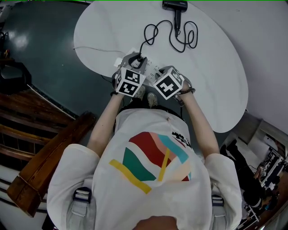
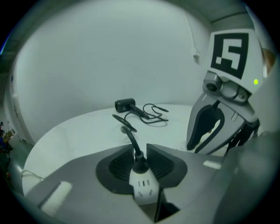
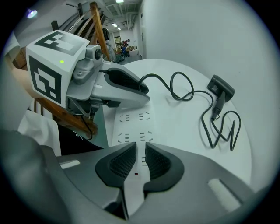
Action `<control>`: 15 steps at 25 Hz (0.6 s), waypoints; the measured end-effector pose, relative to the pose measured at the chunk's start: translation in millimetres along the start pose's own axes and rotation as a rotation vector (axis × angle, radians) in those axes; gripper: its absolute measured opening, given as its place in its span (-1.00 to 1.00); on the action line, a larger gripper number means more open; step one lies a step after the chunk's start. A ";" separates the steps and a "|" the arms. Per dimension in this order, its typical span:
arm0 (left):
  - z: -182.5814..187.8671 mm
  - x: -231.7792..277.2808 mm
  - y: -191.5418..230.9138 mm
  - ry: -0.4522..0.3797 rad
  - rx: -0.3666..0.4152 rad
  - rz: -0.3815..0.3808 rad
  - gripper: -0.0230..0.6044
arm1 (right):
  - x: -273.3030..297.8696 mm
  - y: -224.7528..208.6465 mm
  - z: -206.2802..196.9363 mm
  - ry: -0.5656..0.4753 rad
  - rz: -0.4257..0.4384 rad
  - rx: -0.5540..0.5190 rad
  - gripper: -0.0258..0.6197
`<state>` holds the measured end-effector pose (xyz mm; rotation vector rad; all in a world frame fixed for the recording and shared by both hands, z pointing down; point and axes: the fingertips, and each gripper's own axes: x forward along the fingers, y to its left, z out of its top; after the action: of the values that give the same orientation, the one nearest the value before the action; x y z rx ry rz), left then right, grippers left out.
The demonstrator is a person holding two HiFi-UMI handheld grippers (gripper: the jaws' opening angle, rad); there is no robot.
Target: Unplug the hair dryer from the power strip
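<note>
A black hair dryer (image 1: 175, 5) lies at the far side of the round white table (image 1: 216, 67), its black cord (image 1: 173, 36) looping back to a plug (image 1: 140, 58) in the white power strip (image 1: 150, 68). In the left gripper view my left gripper (image 2: 140, 151) is shut on the black plug (image 2: 139, 164), which stands in the strip's end (image 2: 144, 190). My right gripper (image 3: 141, 151) is shut on the strip (image 3: 131, 131), which runs edge-on between its pads. The two grippers sit side by side at the table's near edge.
A thin white cable (image 1: 90, 48) trails off the strip to the left. A wooden stair rail (image 1: 45, 148) stands on the dark floor at the left. Dark gear (image 1: 243, 175) lies on the floor at the lower right.
</note>
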<state>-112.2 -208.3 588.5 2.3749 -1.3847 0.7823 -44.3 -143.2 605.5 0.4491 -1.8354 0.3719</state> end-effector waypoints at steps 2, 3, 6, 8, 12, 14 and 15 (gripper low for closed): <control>7.1 0.4 0.6 -0.024 -0.001 -0.008 -0.63 | -0.1 -0.1 0.2 0.000 0.001 -0.001 -0.67; 8.0 2.5 -0.4 -0.012 0.009 -0.018 -0.62 | -0.2 -0.2 0.4 0.000 0.002 -0.002 -0.67; 4.4 8.9 -3.6 0.057 0.053 -0.032 -0.62 | -0.1 0.1 0.7 -0.001 0.002 -0.001 -0.67; 3.7 8.9 -2.5 0.065 0.058 -0.022 -0.69 | -0.1 0.8 1.0 -0.003 0.002 0.001 -0.67; 3.8 8.4 -1.4 0.061 0.037 -0.042 -0.71 | -0.1 1.0 1.7 -0.001 0.001 0.003 -0.67; 3.5 8.4 -1.3 0.069 0.013 -0.066 -0.72 | 0.2 1.1 1.2 0.007 -0.002 0.003 -0.67; 4.3 8.5 -1.3 0.074 0.000 -0.082 -0.73 | 0.5 0.8 0.7 0.015 -0.002 0.005 -0.67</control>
<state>-106.4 -215.9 590.0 2.3607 -1.2507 0.8389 -45.3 -142.9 605.7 0.4509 -1.8200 0.3776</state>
